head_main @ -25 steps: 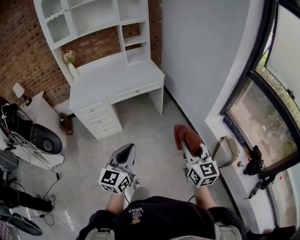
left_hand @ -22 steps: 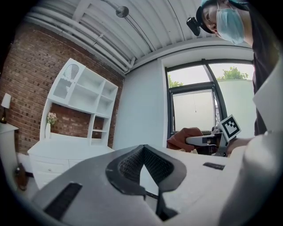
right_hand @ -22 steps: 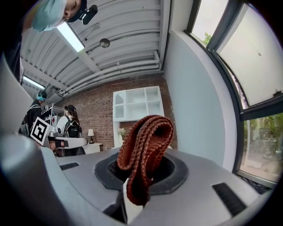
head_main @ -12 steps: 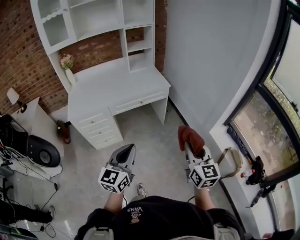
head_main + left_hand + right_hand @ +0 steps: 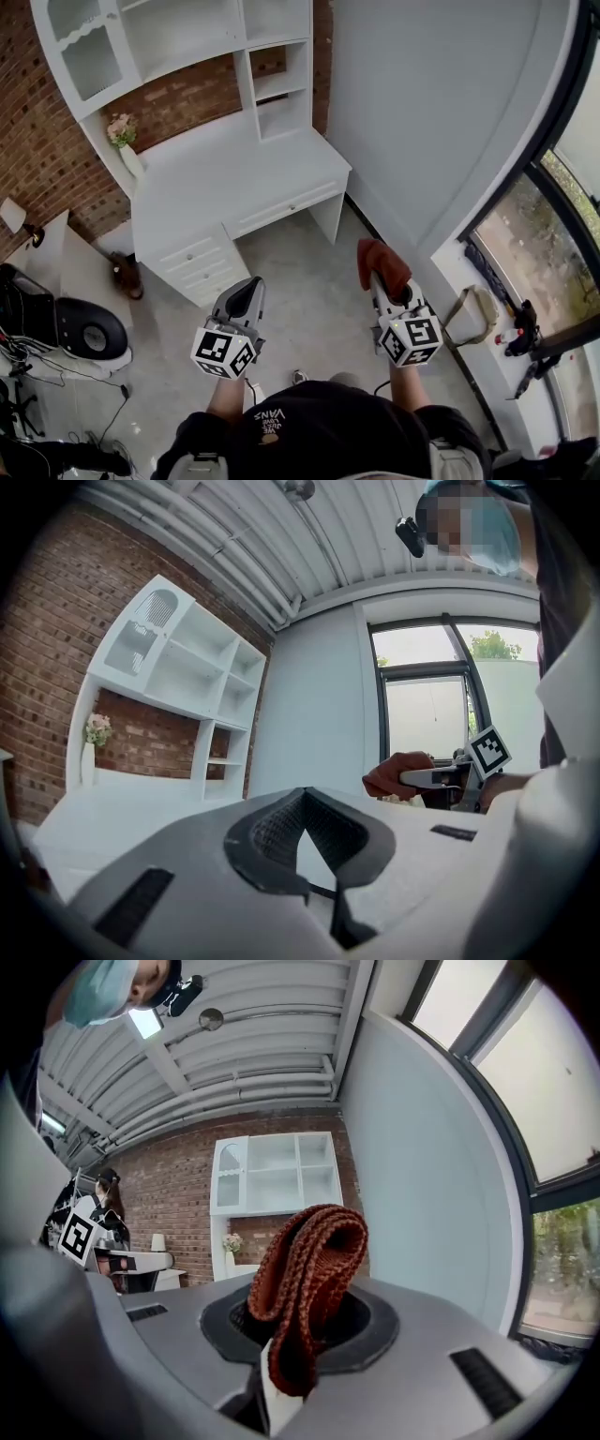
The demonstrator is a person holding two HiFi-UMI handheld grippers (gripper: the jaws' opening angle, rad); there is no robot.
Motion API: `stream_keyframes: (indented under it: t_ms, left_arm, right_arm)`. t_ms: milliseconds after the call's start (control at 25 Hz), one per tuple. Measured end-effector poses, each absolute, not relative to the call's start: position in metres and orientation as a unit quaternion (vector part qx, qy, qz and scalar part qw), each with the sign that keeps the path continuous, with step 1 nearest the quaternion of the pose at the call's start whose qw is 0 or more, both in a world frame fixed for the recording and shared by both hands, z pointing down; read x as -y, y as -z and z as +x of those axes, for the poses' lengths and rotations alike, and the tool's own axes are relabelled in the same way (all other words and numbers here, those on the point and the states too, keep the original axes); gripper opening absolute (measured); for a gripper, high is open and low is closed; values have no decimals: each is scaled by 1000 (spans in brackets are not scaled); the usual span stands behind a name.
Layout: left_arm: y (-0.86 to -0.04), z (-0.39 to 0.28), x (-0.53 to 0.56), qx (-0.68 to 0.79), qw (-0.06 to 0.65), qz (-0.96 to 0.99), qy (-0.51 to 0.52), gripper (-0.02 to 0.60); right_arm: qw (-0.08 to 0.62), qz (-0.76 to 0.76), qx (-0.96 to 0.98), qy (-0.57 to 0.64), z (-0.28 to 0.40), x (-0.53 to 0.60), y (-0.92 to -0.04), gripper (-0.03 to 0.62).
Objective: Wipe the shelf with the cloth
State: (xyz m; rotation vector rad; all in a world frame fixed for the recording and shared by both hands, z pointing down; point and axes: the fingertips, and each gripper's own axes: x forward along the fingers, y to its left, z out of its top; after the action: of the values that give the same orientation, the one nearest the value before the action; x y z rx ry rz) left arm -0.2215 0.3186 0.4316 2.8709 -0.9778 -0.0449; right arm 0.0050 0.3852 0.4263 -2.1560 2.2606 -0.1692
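Note:
The white shelf unit [image 5: 187, 37] stands on a white desk [image 5: 234, 178] against the brick wall, across the floor ahead of me. My right gripper [image 5: 382, 281] is shut on a folded rust-red knitted cloth [image 5: 379, 261], which loops up out of its jaws [image 5: 305, 1279]. The shelf unit [image 5: 272, 1176] shows small and distant behind the cloth. My left gripper [image 5: 244, 292] is held level beside it over the floor, jaws together with nothing between them [image 5: 305, 799]. In the left gripper view the shelf unit [image 5: 178, 677] is at left and the cloth [image 5: 394, 775] at right.
A vase of flowers [image 5: 122, 141] stands on the desk's left end, above a drawer stack [image 5: 202, 262]. A grey wall [image 5: 422, 112] and a window sill [image 5: 483, 309] with small items run along the right. Black equipment and cables [image 5: 56, 323] lie at left.
The desk and shelf unit have drawn closer in the head view as I step towards them. Both grippers keep their pose, the cloth still held in the right.

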Motion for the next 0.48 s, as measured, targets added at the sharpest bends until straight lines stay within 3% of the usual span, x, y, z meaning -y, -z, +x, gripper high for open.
stream_keyframes:
  t_ms: [480]
  left_arm:
    - [-462,-210,-246,330,84,940,3,6]
  right_arm:
    - [-12,-679,-731,68,17,-304,-445,89]
